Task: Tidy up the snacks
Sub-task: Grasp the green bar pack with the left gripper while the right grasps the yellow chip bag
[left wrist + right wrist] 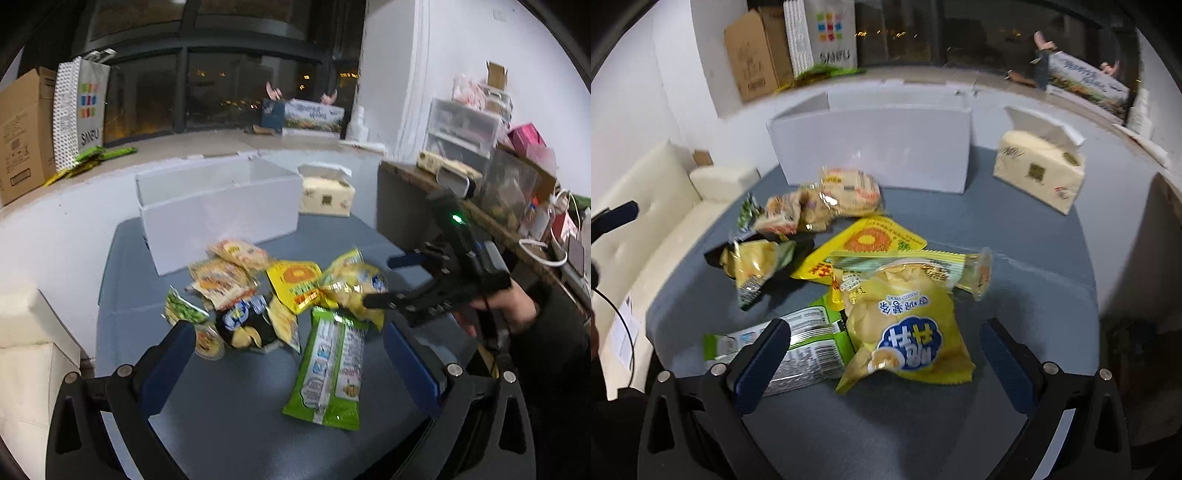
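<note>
A pile of snack packets lies on the grey-blue table (229, 406) in front of an open white box (218, 210). In the left wrist view my left gripper (291, 354) is open and empty above a long green packet (328, 373). My right gripper (384, 280) comes in from the right, open around a yellow potato-stick bag (351, 288). In the right wrist view my right gripper (886, 350) is open with that yellow bag (905, 325) between its fingers; the green packet (790, 347) lies to its left. The white box (871, 151) stands behind the pile.
A tissue pack (325, 192) (1038, 170) stands right of the box. A dark cabinet (402, 206) with clutter borders the table's right side. A cream sofa (657, 206) lies left. Cardboard boxes (22, 133) and a paper bag (81, 107) stand on the window ledge.
</note>
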